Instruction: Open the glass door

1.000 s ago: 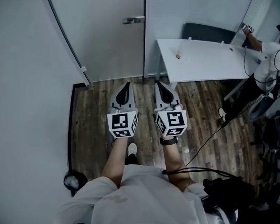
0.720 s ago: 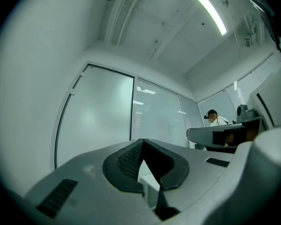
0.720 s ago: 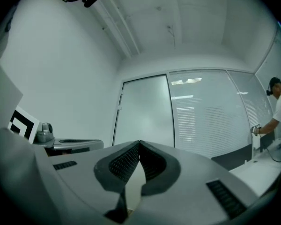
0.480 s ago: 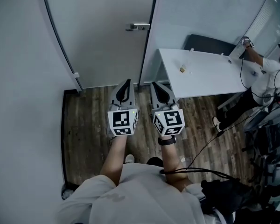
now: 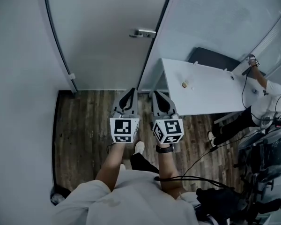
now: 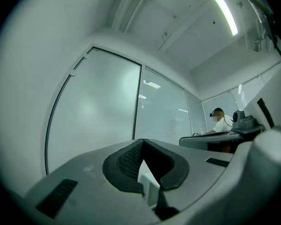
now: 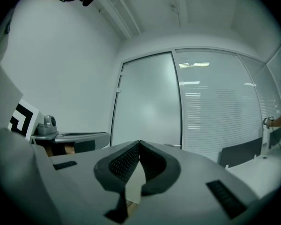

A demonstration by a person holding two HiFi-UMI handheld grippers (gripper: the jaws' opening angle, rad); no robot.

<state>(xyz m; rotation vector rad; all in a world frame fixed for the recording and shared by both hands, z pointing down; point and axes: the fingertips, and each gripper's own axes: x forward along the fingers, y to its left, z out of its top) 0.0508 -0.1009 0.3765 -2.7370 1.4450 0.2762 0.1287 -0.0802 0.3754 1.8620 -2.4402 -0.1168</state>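
A frosted glass door (image 5: 103,32) with a dark frame stands ahead, closed, and it shows again as the glass door (image 6: 93,107) and the glass door (image 7: 147,102) in the gripper views. Its metal lever handle (image 5: 143,33) sits at the door's right edge. My left gripper (image 5: 128,94) and right gripper (image 5: 159,96) hang side by side over the wood floor, well short of the door, both pointing at it. Both are shut with nothing between the jaws. The left gripper (image 6: 141,140) and right gripper (image 7: 139,143) show their tips touching.
A white table (image 5: 210,90) with a small object (image 5: 184,84) on it stands right of the door, a dark chair (image 5: 215,60) behind it. A person (image 5: 267,97) sits at far right. Cables (image 5: 210,149) cross the floor. A white wall (image 5: 18,102) runs along the left.
Both grippers and the person holding them have moved closer to the door. The handle now sits nearer the middle of the head view, and the table has drawn nearer.
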